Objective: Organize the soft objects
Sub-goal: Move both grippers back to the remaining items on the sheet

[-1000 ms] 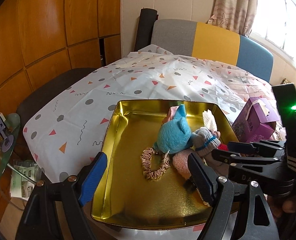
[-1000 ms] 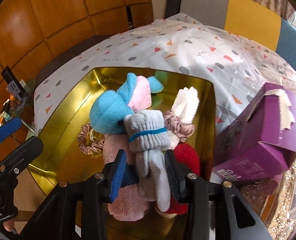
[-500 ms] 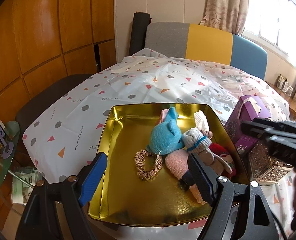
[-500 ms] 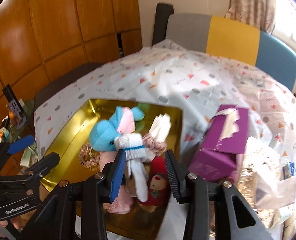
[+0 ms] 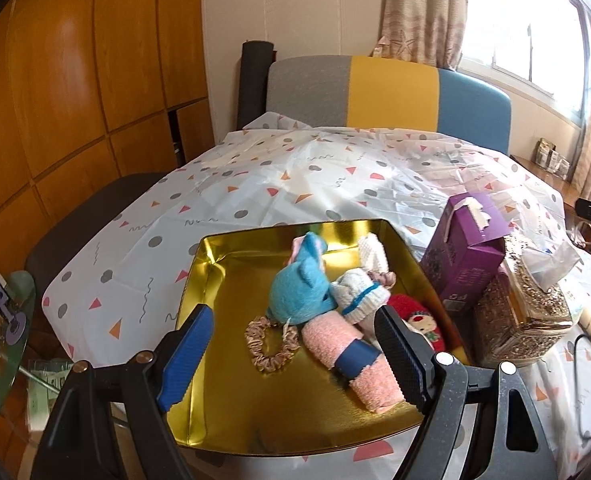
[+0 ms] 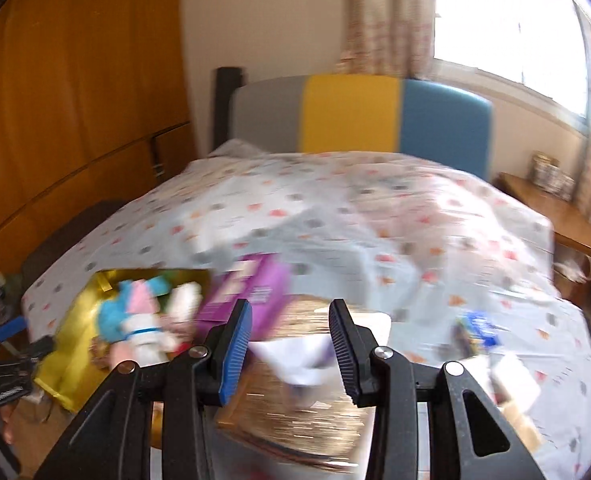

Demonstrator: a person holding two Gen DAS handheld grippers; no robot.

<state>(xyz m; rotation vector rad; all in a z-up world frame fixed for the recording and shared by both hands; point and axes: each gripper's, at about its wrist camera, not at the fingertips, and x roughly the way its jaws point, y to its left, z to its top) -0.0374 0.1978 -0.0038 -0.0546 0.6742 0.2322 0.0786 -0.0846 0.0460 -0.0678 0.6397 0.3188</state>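
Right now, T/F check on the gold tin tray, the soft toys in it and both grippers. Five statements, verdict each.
1. The gold metal tray holds a blue plush toy. True.
2. The right gripper is shut on the white sock with a blue stripe. False: its jaws stand open and empty, and the sock lies in the tray.
3. The beige fabric scrunchie lies on the tray floor beside the blue plush. True.
4. The purple cardboard box sits inside the tray. False: it stands on the tablecloth, outside the tray's right wall.
5. The left gripper grips the rolled pink towel. False: it is open, holding nothing.
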